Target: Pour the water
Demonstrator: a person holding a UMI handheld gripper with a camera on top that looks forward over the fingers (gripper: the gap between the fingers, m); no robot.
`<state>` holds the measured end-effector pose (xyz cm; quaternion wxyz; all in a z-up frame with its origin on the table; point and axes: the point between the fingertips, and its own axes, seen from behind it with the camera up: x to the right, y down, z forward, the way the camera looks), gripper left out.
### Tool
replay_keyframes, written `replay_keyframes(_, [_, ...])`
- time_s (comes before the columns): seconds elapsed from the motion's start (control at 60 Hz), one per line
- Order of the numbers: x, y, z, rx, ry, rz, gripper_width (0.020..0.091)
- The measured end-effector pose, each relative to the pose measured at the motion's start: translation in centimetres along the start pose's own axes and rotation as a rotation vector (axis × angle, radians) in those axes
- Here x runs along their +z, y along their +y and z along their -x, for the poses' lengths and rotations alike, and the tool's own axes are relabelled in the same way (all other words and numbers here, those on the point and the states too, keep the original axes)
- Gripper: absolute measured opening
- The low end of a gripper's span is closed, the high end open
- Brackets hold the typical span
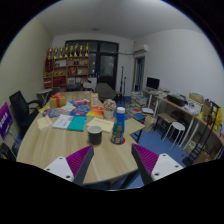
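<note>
Two things stood ahead of your tool (112, 163), whose fingers were spread wide and held nothing: a blue-capped bottle (119, 126) and a dark cup (95, 133), side by side on the wooden surface (45, 145).

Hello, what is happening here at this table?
A person holds a handheld gripper over a wooden table. Its fingers are open and hold nothing. Just ahead of them stand a dark cup and, beside it, a bottle with a blue cap. Neither is touched, so no pouring has begun. Books and papers lie farther back.
</note>
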<state>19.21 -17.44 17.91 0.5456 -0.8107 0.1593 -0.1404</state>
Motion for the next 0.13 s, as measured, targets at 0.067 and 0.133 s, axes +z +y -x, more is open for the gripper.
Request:
replay_keyframes(0.067, [-4.7, -0.4, 0.3, 0.020, -0.010, -0.004, 0.0837])
replay_keyframes(0.133, [-10.3, -1.5, 5.1, 0.059, -0.021, -0.002, 0.0836])
